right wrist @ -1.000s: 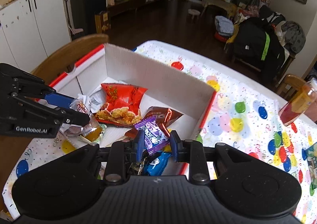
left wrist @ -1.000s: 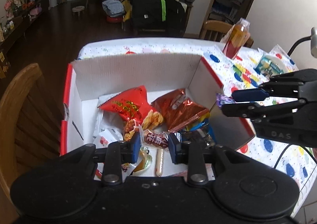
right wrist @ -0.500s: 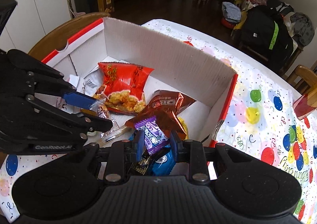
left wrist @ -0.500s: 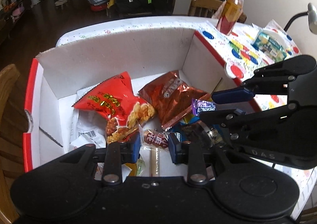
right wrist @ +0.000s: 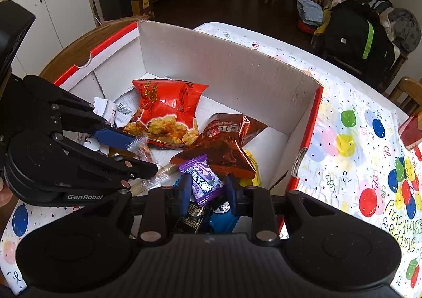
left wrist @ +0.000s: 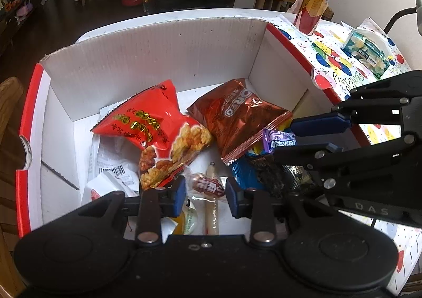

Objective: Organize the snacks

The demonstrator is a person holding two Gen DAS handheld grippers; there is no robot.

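Both hand-held grippers over the box (left wrist: 158, 42) for drop-off, likely; left hand-held gripper (left wrist: 205, 191) pinches a small red-brown candy (left wrist: 208, 186) at 6 o'clock; right hand-held gripper (right wrist: 207, 188) pinches a purple candy (right wrist: 201, 180), 4 o'clock of the red bag (left wrist: 147, 124); Oreo bag (left wrist: 237, 113) inside; box sits on the table (right wrist: 356, 124).

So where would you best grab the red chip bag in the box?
The crimped far end of the red chip bag, coming down from above: it lies flat with that seam raised and free, while its near end sits close by the left claw.
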